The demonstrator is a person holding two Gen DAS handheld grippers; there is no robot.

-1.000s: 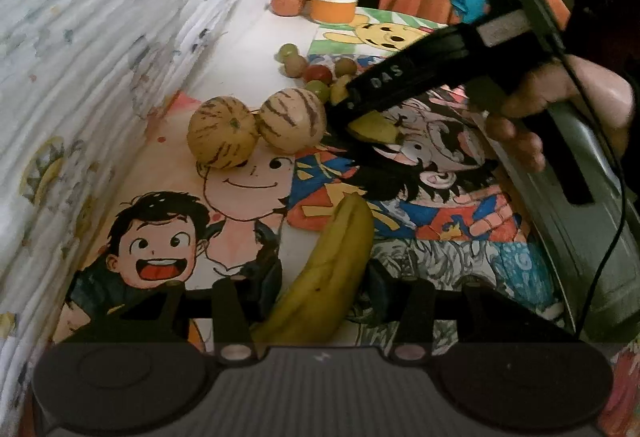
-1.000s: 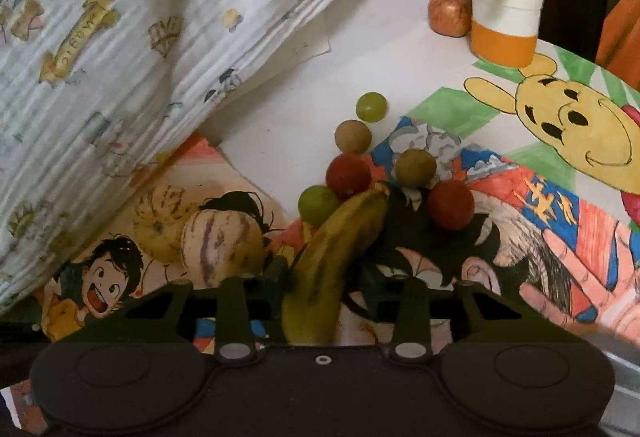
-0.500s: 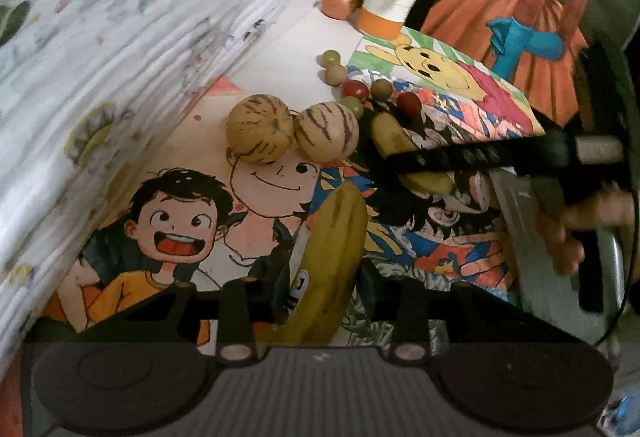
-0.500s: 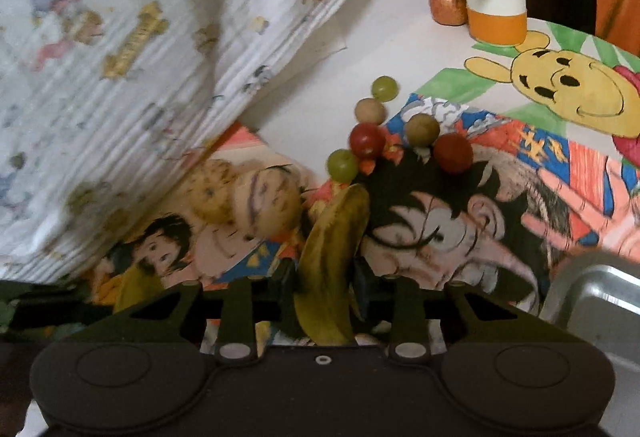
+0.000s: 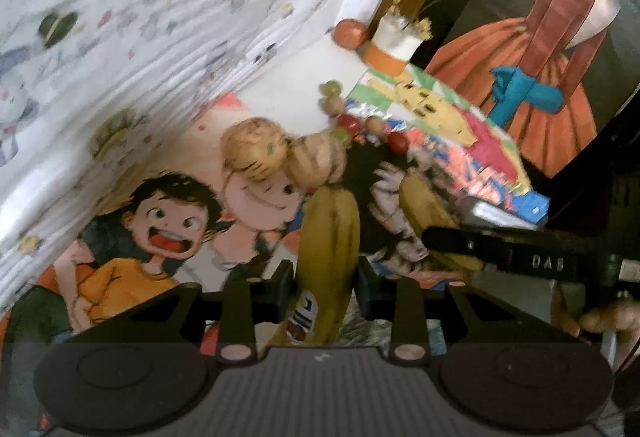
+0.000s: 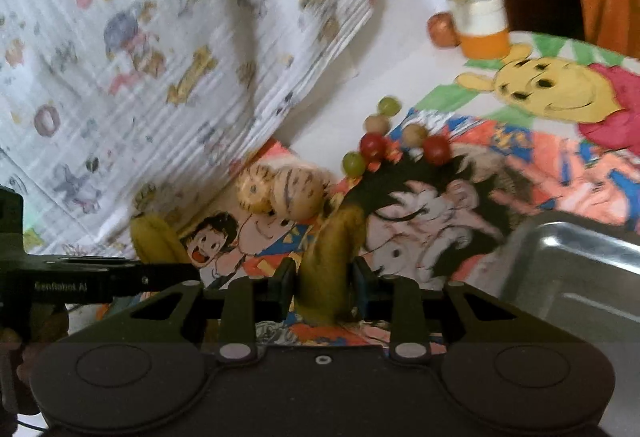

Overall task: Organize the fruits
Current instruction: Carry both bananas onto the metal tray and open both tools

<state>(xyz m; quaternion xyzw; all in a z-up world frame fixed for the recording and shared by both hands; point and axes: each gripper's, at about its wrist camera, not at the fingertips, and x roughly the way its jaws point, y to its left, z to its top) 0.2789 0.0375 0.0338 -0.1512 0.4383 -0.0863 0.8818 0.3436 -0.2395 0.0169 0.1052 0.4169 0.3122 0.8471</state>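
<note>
My left gripper [image 5: 326, 283] is shut on a yellow banana [image 5: 330, 237] with a sticker and holds it above the cartoon mat. My right gripper [image 6: 324, 283] is shut on a second banana [image 6: 332, 257]; that banana also shows in the left wrist view [image 5: 424, 205], with the right gripper's arm at the right. Two striped round melons [image 5: 256, 153] [image 5: 318, 163] lie side by side on the mat, also in the right wrist view [image 6: 298, 189]. Several small red, green and tan round fruits [image 6: 374, 145] lie beyond them.
A metal tray [image 6: 576, 269] stands at the right. A printed white cloth [image 6: 160, 57] hangs along the left. A white and orange jar [image 6: 482, 25] and a reddish fruit [image 6: 442, 31] stand at the back. Cartoon drawings [image 6: 552, 97] cover the table.
Both grippers have pulled back and risen with their bananas. The right gripper has swung toward the tray, which now fills more of its view. Both views are motion-blurred.
</note>
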